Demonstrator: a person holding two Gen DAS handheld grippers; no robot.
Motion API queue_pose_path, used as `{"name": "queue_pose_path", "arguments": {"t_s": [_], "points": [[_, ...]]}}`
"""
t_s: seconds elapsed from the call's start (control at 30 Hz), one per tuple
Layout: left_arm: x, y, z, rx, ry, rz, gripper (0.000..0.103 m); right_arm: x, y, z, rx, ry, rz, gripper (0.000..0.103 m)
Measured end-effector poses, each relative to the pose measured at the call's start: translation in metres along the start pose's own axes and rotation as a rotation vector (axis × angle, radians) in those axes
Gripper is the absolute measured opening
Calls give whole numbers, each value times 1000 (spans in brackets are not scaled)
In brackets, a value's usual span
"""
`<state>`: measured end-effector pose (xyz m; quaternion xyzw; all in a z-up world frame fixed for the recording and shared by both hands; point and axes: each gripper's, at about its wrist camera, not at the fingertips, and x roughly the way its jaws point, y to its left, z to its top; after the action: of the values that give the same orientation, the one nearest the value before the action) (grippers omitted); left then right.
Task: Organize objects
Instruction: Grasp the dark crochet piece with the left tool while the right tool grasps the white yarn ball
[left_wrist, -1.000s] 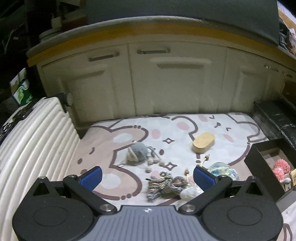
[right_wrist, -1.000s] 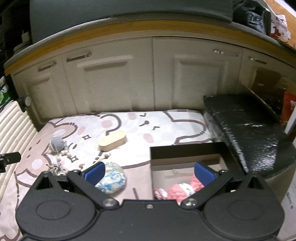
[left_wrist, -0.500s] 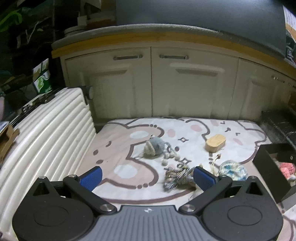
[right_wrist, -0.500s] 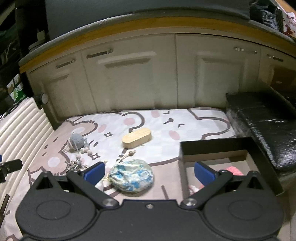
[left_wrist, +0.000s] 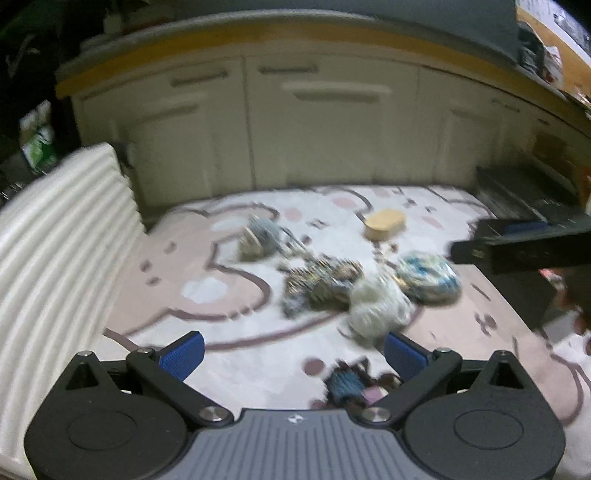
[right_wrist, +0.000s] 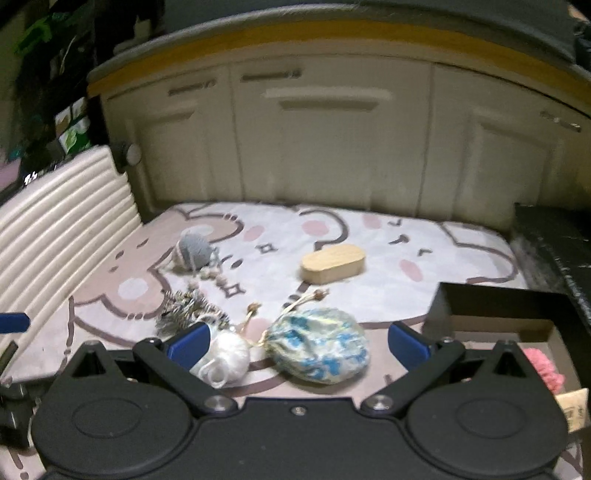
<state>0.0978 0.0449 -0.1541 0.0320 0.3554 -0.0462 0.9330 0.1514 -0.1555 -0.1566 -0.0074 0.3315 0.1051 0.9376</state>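
both tongs are seen spread wide with nothing held: the left gripper (left_wrist: 291, 350) is poised above the patterned mat (left_wrist: 229, 295), and the right gripper (right_wrist: 297, 341) is poised over the blue-and-white drawstring pouch (right_wrist: 319, 349), which lies between its blue pads without being touched. just beside the pouch on its left a white ball of yarn (right_wrist: 225, 360) is found, partly behind the left pad, and past it a striped tangle of cord (right_wrist: 188, 312). a grey knitted toy (right_wrist: 194, 251) with a beaded string and a wooden oval block (right_wrist: 332, 264) are set farther back, well apart from each other. the black box (right_wrist: 498, 301) stands at the right edge of the mat, with a pink crocheted item (right_wrist: 545, 369) already inside. the left wrist view is blurred, so small details there cannot be made out. the pouch is judged light, soft and easily squashed; it would best be taken across its plump middle, since the cords would slip and dangle. the yarn is likewise soft, and loose strands could be snagged.
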Motion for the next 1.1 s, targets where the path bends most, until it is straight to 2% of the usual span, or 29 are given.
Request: {"name": "queue_pose_path", "arguments": {"t_s": [0.17, 0.3, 0.37, 0.43, 0.57, 0.7, 0.97, 1.1], "points": [[12, -6, -12, -22, 50, -94, 87, 19, 10, -6, -6, 25, 30, 103], [20, -13, -19, -11, 81, -159, 81, 30, 19, -9, -31, 33, 71, 103], [24, -19, -23, 11, 101, -181, 78, 35, 23, -9, -41, 28, 85, 102], [29, -23, -27, 31, 125, -196, 75, 39, 26, -10, -47, 30, 106, 97], [38, -27, -33, 51, 159, -195, 68, 54, 30, -10, -27, 78, 153, 91], [44, -24, -35, 36, 175, -200, 68, 66, 33, -13, 0, 137, 209, 82], [57, -17, -37, -17, 223, -235, 68, 88, 38, -16, 33, 199, 240, 80], [60, -14, -35, -27, 228, -248, 69, 99, 37, -17, 61, 220, 247, 73]]}}
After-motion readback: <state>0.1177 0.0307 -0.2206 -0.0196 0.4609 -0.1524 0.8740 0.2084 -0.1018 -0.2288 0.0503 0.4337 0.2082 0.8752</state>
